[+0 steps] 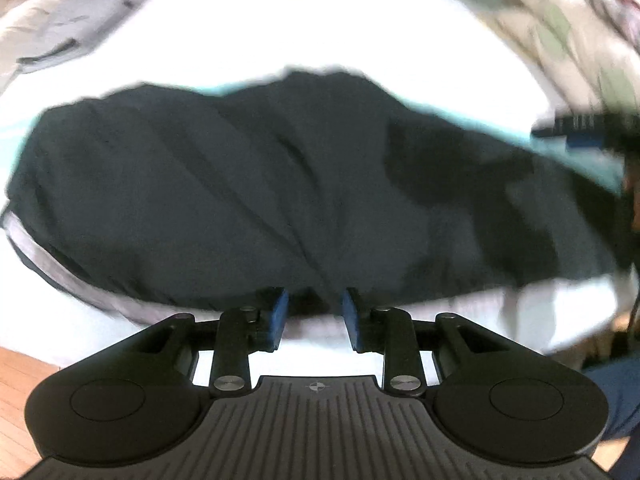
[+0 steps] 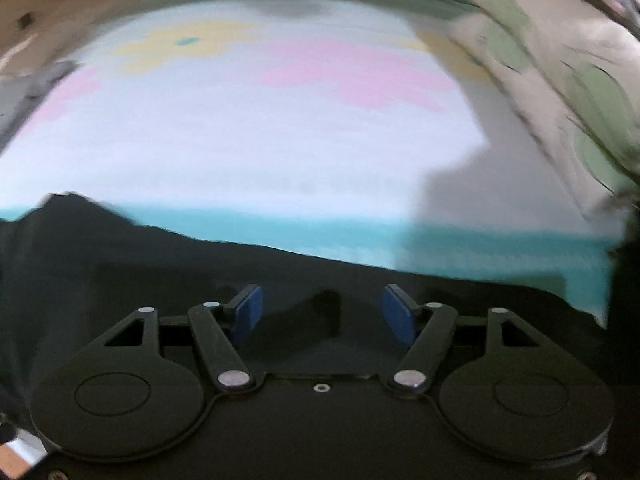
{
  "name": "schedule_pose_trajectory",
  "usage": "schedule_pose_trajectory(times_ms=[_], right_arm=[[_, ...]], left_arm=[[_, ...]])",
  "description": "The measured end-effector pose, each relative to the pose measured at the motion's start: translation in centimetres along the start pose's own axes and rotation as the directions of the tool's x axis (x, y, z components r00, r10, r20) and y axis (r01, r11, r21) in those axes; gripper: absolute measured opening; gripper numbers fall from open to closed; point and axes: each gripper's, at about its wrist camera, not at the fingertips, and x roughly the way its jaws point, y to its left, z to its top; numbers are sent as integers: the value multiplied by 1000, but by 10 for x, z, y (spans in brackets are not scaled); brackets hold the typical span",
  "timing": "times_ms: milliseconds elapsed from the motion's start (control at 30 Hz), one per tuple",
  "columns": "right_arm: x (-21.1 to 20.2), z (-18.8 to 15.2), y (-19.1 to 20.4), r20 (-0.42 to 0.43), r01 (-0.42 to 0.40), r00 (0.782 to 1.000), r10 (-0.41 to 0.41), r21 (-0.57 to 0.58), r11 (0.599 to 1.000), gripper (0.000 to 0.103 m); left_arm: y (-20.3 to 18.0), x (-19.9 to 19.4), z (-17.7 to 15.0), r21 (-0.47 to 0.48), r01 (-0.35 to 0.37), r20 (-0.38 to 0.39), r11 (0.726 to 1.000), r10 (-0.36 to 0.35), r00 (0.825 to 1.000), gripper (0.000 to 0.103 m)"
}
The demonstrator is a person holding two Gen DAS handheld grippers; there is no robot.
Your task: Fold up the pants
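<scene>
The left gripper [image 1: 313,312] has its jaws narrowly parted at the near edge of the dark pants [image 1: 248,192], with nothing between them. The right gripper [image 2: 322,314] holds its jaws wide above the cloth. Both views are motion-blurred. The pants lie crumpled across a bed [image 2: 256,140] whose sheet is white with pink, yellow and teal patches; wood floor [image 1: 18,384] shows near left.
</scene>
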Motion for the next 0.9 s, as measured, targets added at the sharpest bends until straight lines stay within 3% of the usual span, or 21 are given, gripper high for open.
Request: schedule_pose_trajectory(times_ms=[100,267,367,533,667,900], right_arm=[[1,11,26,6,-87,996,87,-22,996,70],[-3,20,79,12,-204,979,206,-99,974,70],[4,24,102,8,-230,972,234,-164,959,70],[19,32,127,-31,-250,968,250,-234,939,70],[32,48,138,-35,-287,957,287,-232,929,75],[75,65,151,-31,-355,934,355,-145,923,82]], left_arm=[[35,-12,33,-59,-85,56,995,88,995,29],[78,4,85,-83,-247,83,965,254,964,29],[87,26,95,-64,-246,60,967,250,966,29],[101,57,68,-45,-273,-101,961,267,958,29],[99,49,46,22,-281,-63,960,282,957,30],[109,41,45,-20,-251,-62,968,249,967,30]])
